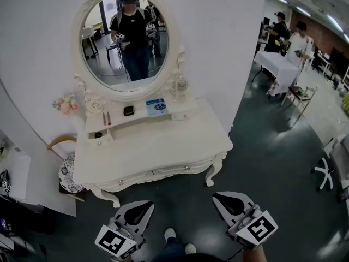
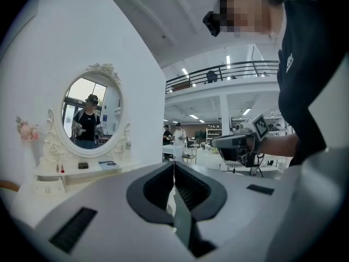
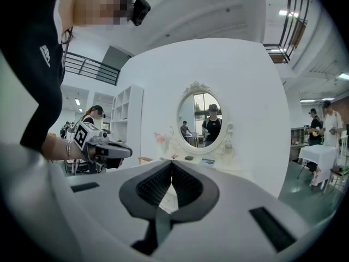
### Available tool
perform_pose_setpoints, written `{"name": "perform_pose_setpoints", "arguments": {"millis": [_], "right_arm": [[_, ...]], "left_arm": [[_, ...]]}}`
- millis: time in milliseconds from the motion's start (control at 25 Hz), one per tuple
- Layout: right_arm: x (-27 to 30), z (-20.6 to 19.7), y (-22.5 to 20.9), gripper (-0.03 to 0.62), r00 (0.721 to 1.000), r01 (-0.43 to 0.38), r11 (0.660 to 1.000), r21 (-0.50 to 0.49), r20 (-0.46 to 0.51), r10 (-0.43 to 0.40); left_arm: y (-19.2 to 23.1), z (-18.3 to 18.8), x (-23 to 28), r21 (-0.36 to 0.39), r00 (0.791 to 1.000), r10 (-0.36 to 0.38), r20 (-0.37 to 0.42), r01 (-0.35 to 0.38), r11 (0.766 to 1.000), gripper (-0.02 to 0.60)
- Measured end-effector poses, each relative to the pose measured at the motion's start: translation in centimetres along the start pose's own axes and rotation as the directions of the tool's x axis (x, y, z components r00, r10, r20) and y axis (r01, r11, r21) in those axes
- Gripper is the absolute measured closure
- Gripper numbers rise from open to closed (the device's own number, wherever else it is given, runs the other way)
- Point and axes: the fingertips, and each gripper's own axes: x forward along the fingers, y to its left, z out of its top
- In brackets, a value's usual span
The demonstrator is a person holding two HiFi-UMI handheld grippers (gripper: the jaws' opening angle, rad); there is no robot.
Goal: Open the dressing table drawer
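- Task not begun, by my reading. The drawer (image 1: pixel 177 170) sits flush in the front apron of the dressing table (image 1: pixel 163 143), shut, with its small knob (image 1: pixel 187 168) untouched.
- A second drawer front (image 1: pixel 133 178) lies beside it, toward the table's left end. I can't tell which of the two is meant.
- My left gripper (image 1: pixel 147 205) hangs in front of the dressing table, well apart from its front edge. In its own view the jaws are pressed tip to tip with nothing between them.
- My right gripper (image 1: pixel 217 196) is also in front of the table and well short of it, jaws closed on themselves and empty.
- All of the task is left: reach the table front, part one gripper's jaws, take the knob and pull outward.
- Only the head view shows the drawer fronts and knobs. Both gripper views look above the table's front, toward the oval mirror (image 3: pixel 203 121), so the drawers are out of their sight.
- The gripper views settle the jaw state. From above, the head view gives only the dark pads, too foreshortened to judge.
- The knobs look tiny from here, so their shape is probably round but unconfirmed.
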Motion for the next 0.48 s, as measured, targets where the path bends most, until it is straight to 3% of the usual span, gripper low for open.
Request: {"name": "perform_pose_setpoints", "arguments": {"millis": [480], "right_arm": [[3.7,0.4,-0.8,0.576,0.998,0.062,0.998,0.004,0.006,-0.062]], "left_arm": [[4.4,1.1,2.7,0.012,0.994,-0.109,-0.001,0.109,0.994,0.563]]}}
